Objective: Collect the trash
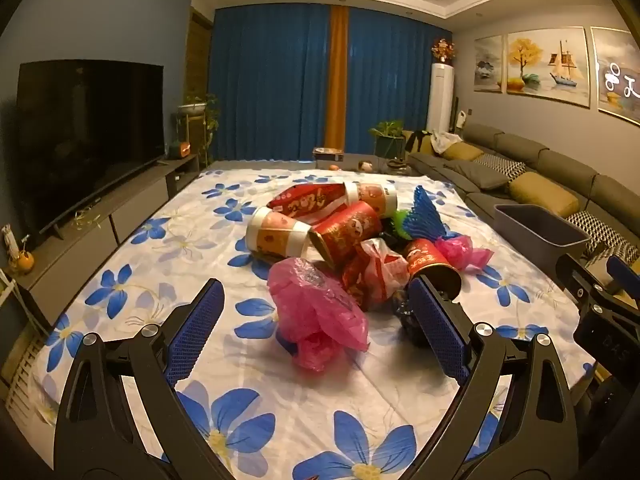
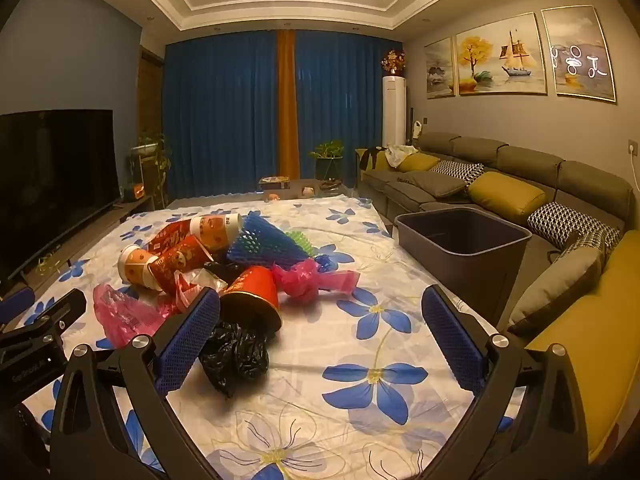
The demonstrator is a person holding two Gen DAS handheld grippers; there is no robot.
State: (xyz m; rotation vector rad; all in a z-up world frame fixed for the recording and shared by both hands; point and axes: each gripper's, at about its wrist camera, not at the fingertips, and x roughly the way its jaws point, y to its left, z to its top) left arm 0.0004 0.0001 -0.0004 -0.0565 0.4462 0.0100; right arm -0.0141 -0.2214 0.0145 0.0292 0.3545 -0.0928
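Note:
A heap of trash lies on the flowered tablecloth (image 1: 192, 240): red and white paper cups (image 1: 276, 234), a crumpled pink plastic bag (image 1: 316, 308), a red cup (image 2: 252, 292), a black plastic bag (image 2: 236, 352), blue foam netting (image 2: 264, 244) and a second pink bag (image 2: 312, 280). My left gripper (image 1: 316, 320) is open and empty, its jaws on either side of the pink bag, just short of it. My right gripper (image 2: 320, 332) is open and empty; its left finger is beside the black bag and red cup. A grey bin (image 2: 464, 240) stands at the table's right edge; it also shows in the left wrist view (image 1: 536, 228).
A grey sofa (image 2: 500, 184) with yellow and patterned cushions runs along the right. A TV (image 1: 88, 128) on a low cabinet stands to the left. Blue curtains (image 1: 280, 80) and plants are at the back. Small items sit beyond the table's far edge.

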